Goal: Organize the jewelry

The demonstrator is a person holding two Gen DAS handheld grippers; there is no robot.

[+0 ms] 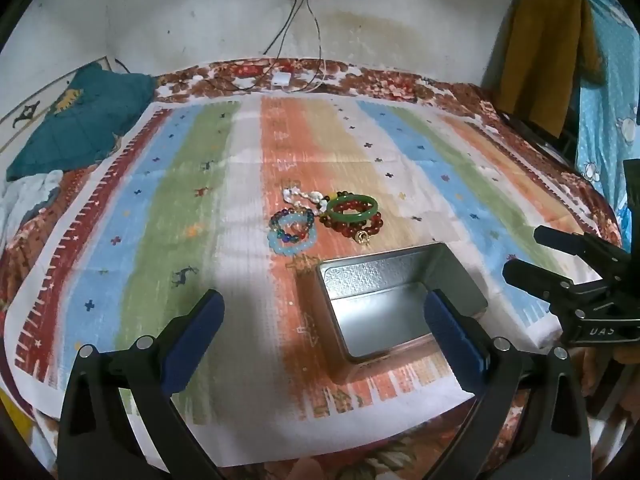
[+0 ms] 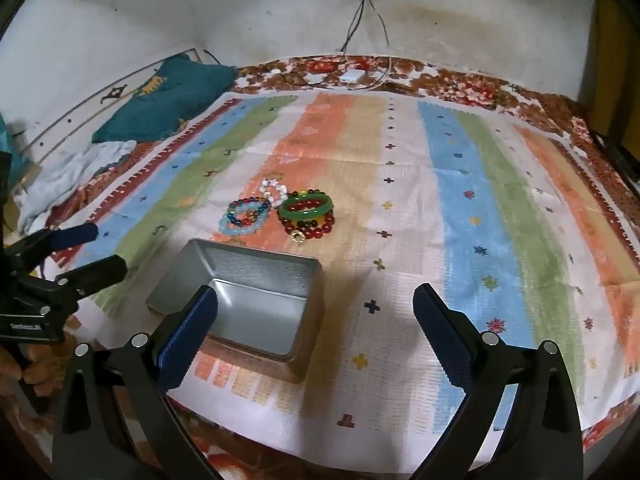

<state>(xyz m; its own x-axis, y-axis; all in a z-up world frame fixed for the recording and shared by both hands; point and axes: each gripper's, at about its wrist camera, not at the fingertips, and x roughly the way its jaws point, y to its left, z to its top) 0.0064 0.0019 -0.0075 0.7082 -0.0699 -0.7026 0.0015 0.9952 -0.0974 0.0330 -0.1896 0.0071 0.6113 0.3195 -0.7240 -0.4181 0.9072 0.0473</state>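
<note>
A pile of jewelry lies on the striped cloth: a green bangle (image 1: 352, 209) (image 2: 306, 208) on red bead bracelets (image 1: 370, 227) (image 2: 310, 229), a light blue and multicolour bead bracelet (image 1: 292, 234) (image 2: 242, 219), and a white bead strand (image 1: 304, 198) (image 2: 274, 192). An open empty metal tin (image 1: 400, 304) (image 2: 248, 300) stands nearer than the pile. My left gripper (image 1: 324, 320) is open and empty, near the tin. My right gripper (image 2: 316, 320) is open and empty, beside the tin; it also shows in the left wrist view (image 1: 532, 256).
The striped cloth (image 1: 160, 208) (image 2: 480, 220) covers a floral bedspread (image 1: 400, 80). A teal cushion (image 1: 80, 120) (image 2: 168, 96) and pale cloth (image 2: 72, 176) lie far left. Cables and a white charger (image 1: 282, 79) (image 2: 352, 76) lie by the wall. Hanging clothes (image 1: 544, 52) are at the right.
</note>
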